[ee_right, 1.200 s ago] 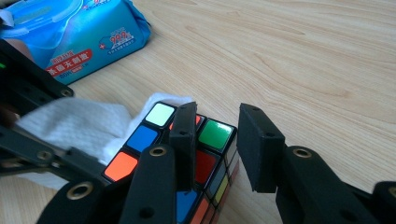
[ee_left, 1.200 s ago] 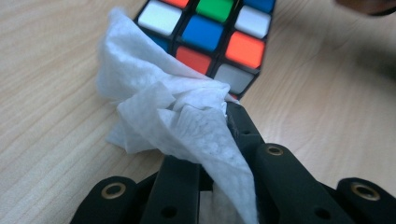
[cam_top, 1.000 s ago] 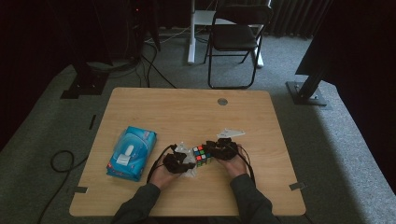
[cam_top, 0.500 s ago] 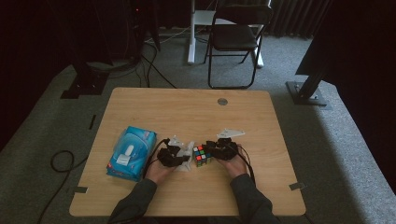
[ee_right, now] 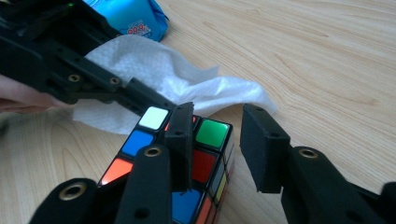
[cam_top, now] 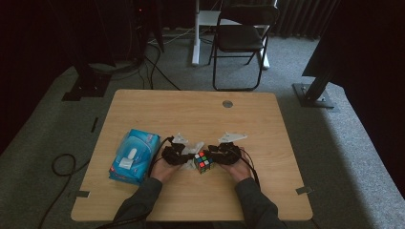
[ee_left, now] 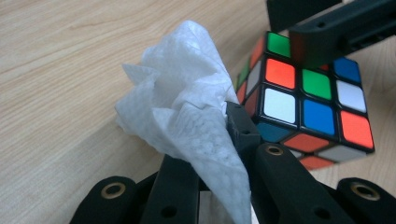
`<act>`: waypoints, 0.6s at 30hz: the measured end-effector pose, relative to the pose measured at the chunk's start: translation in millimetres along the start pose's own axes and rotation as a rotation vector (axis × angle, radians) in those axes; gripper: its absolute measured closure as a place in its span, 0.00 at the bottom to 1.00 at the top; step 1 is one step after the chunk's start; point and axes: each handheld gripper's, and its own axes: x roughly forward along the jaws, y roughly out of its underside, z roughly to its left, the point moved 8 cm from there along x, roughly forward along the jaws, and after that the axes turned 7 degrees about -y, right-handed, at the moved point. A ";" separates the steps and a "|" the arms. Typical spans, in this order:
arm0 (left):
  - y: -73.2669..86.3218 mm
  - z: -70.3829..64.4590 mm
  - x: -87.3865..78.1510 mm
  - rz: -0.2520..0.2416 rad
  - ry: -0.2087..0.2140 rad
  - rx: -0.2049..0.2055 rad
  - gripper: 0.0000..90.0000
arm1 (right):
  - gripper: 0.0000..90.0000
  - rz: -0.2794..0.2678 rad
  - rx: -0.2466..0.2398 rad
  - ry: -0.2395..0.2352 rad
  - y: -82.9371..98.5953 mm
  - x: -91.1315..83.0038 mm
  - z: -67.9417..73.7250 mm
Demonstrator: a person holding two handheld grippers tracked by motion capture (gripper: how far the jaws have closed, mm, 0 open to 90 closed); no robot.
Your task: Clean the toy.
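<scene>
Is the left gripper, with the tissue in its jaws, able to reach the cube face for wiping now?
Probably yes. The left gripper, shut on the tissue, sits right beside the cube; the right gripper covers only another part of the cube.

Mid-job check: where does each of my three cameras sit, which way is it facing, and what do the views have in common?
High view: above the person's table edge, looking forward and down at the light wooden table; forearms and both hands enter from below.
Left gripper view: rides the left gripper, facing the crumpled white tissue in its jaws.
Right gripper view: rides the right gripper, looking along its jaws, which straddle one edge.
All three share the multicoloured puzzle cube.
</scene>
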 end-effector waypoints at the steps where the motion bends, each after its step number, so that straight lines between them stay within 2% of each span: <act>1: 0.6 -1.4 -0.6 -0.001 0.000 0.002 0.93 | 0.70 0.002 0.000 0.004 -0.2 0.2 0.0; 6: 3.8 -11.3 -2.1 -0.009 0.020 0.001 0.93 | 0.68 0.005 -0.003 0.032 -1.3 0.3 -0.8; 10: 4.4 -23.6 -1.8 -0.005 0.045 0.021 0.93 | 0.69 0.007 -0.006 0.053 -2.0 -0.1 -1.6; 12: 3.5 -28.1 -1.5 0.000 0.037 0.040 0.93 | 0.67 0.005 -0.003 0.074 -2.5 -0.3 -3.2; 18: 3.2 -26.2 -2.2 -0.009 0.041 0.025 0.93 | 0.63 0.012 -0.005 0.088 -2.5 -1.4 -4.4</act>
